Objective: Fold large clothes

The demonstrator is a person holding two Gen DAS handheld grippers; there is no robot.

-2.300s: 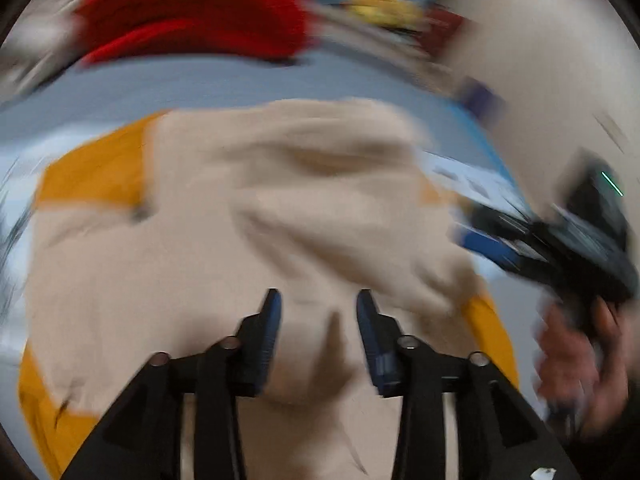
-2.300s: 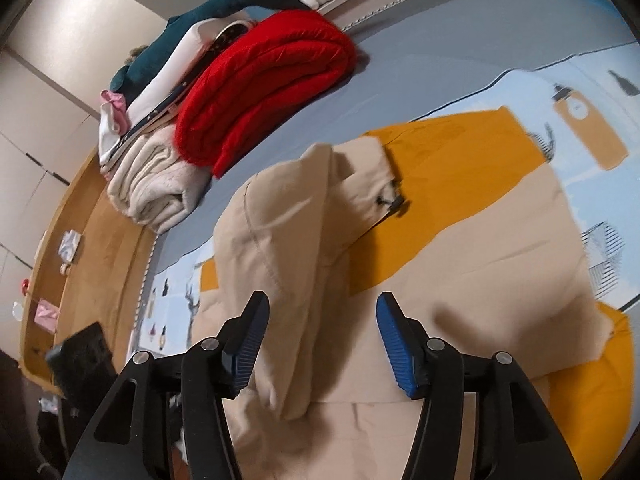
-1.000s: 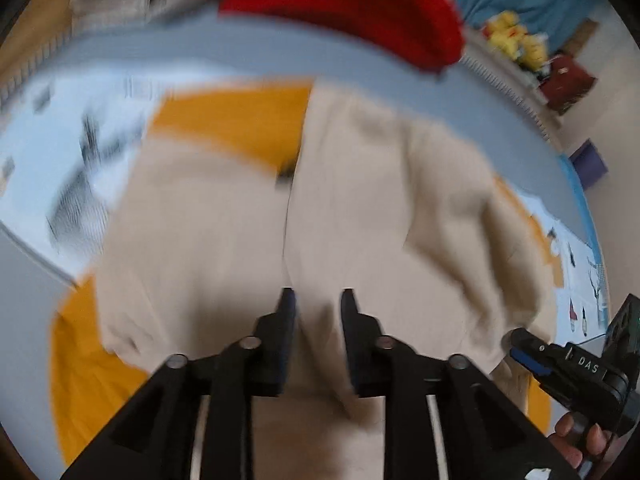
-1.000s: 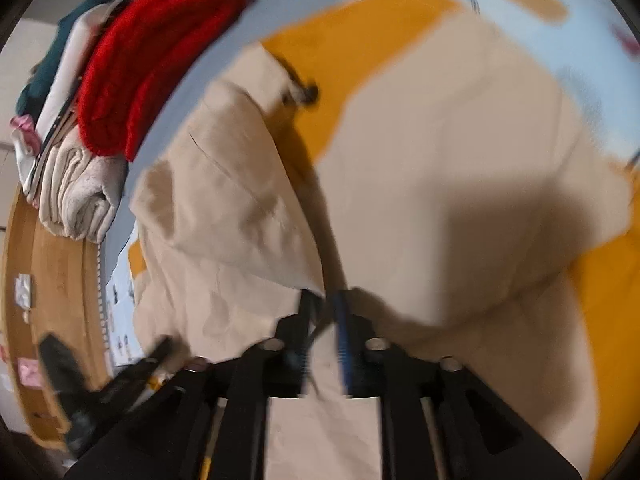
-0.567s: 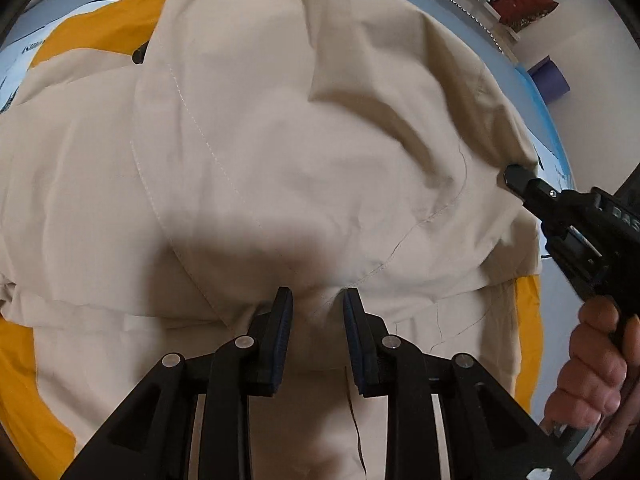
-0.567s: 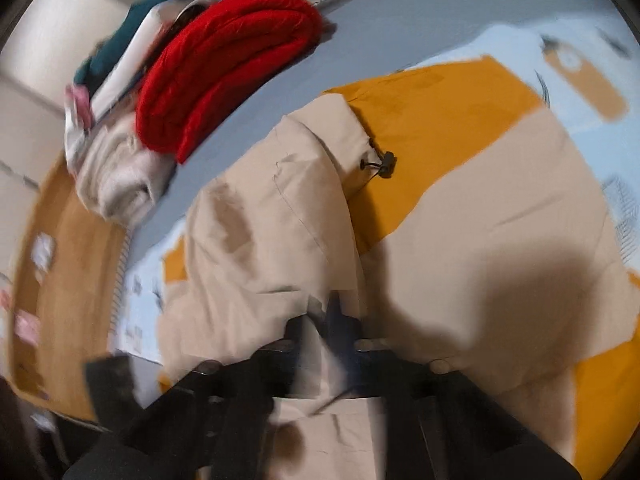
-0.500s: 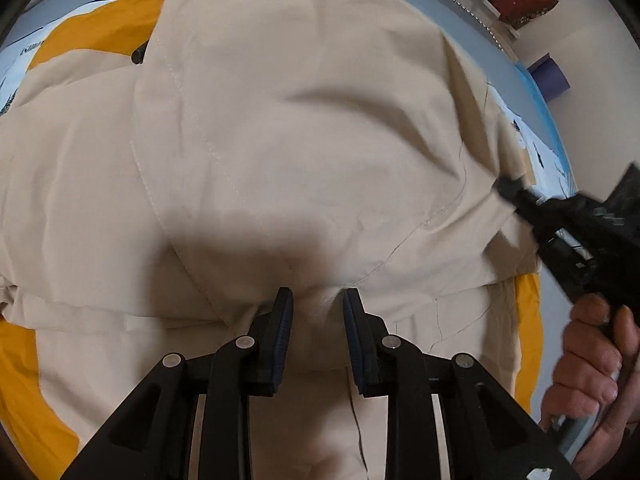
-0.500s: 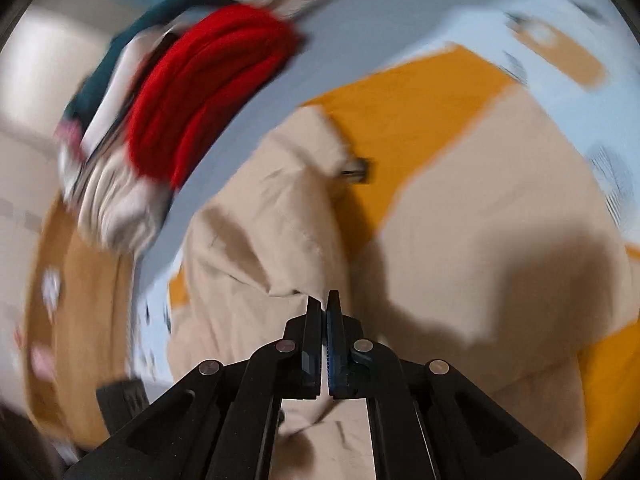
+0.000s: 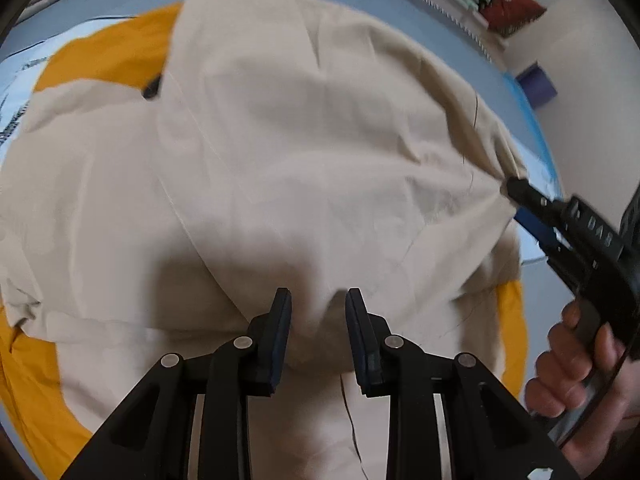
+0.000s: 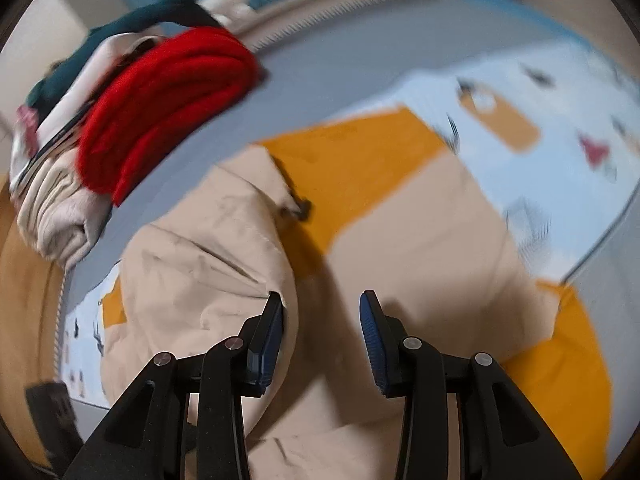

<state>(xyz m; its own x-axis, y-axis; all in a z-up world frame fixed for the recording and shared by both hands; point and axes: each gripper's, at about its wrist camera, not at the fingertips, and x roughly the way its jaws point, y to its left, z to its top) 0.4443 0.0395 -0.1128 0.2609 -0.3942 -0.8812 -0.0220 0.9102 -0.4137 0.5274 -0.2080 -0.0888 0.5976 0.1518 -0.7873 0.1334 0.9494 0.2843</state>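
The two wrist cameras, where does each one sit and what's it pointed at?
Left wrist: on the left gripper, looking down on the beige jacket; the right gripper and the person's hand show at right.
Right wrist: on the right gripper, looking across the jacket toward the red knit; only its own fingers show.
Shared: the jacket and its orange panels.

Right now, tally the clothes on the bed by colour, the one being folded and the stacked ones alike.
Beige and orange: 1, the jacket being folded
Red: 1, the knit on the pile
Dark teal: 1, a garment behind the knit
Cream or white: 2, a folded bundle and a white piece above it
Total: 5, though blur may hide others.
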